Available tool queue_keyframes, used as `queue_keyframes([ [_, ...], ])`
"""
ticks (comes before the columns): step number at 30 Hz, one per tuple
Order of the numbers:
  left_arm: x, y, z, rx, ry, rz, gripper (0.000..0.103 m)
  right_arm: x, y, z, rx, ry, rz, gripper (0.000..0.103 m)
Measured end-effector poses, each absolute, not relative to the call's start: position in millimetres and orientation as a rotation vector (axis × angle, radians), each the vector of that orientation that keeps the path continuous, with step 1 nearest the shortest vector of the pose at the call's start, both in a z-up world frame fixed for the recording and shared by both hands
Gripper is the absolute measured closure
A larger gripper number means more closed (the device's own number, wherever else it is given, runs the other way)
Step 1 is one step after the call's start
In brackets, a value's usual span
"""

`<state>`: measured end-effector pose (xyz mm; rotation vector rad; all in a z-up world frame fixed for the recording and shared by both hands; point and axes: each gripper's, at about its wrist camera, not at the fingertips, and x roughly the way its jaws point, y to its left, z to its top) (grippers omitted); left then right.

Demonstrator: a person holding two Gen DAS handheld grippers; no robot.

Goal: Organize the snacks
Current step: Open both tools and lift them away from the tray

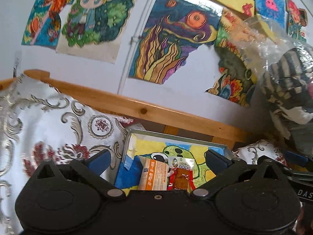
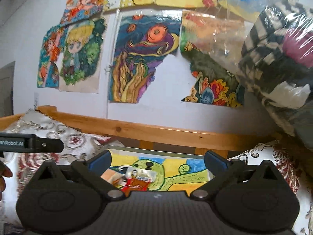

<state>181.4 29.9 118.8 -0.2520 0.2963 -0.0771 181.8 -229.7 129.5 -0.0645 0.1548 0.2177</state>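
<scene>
Down in the shallow metal tray [image 1: 129, 137] lie two snacks, side by side and touching. One is an orange packet [image 1: 153, 175], a flat oblong in matte wrapper with white lettering down its length, its top edge cream and slightly crumpled. The other is a red packet [image 1: 181, 174], glossy and crinkled, with a silvery header that carries a small portrait badge and a clear window showing something brown inside. From the right wrist view only the red packet [image 2: 139, 178] shows clearly, its foil top catching light; a sliver of orange sits beside it, too blurred to make out.

The tray has thin grey walls and a floor lined with a crayon drawing [image 1: 180, 152] of a green spotted creature on yellow and blue; a strip of tape curls at its left corner. It rests on a white cloth [image 1: 49, 121] woven with silver scrolls and dark red medallions, in front of a knotty pine rail [image 1: 137, 107].

Both packets sit between the blue-padded fingers of the left gripper [image 1: 157, 157], whose jaws stand wide apart, holding nothing. The right gripper [image 2: 157, 159] hovers over the same tray, its jaws likewise spread and empty. Crinkled clear plastic [image 1: 273, 39] wraps striped fabric at upper right.
</scene>
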Motion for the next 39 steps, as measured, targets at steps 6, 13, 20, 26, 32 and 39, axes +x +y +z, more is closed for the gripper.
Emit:
queue_keyframes([
  [6,135.1,28.0,127.1,-0.197,0.285,-0.074,0.001,133.8,-224.2,134.7,-0.085,0.12,0.24,0.0],
  [13,87.5,27.0,122.5,-0.133,0.318,-0.082,0.001,83.6,-222.4,131.8,-0.07,0.122,0.265,0.0],
  [20,48.8,26.9,99.6,-0.081,0.393,-0.12,0.001,44.9,-214.9,109.9,-0.083,0.163,0.283,0.0],
  [26,23.5,28.2,70.7,-0.058,0.466,-0.151,0.001,23.3,-204.4,81.4,-0.1,0.235,0.291,0.0],
  [32,12.1,28.6,53.6,-0.089,0.509,-0.163,0.001,10.5,-198.4,53.9,-0.09,0.309,0.287,0.0],
  [39,17.4,23.2,35.6,-0.015,0.597,-0.122,0.001,14.6,-196.6,31.3,-0.092,0.415,0.233,0.0],
])
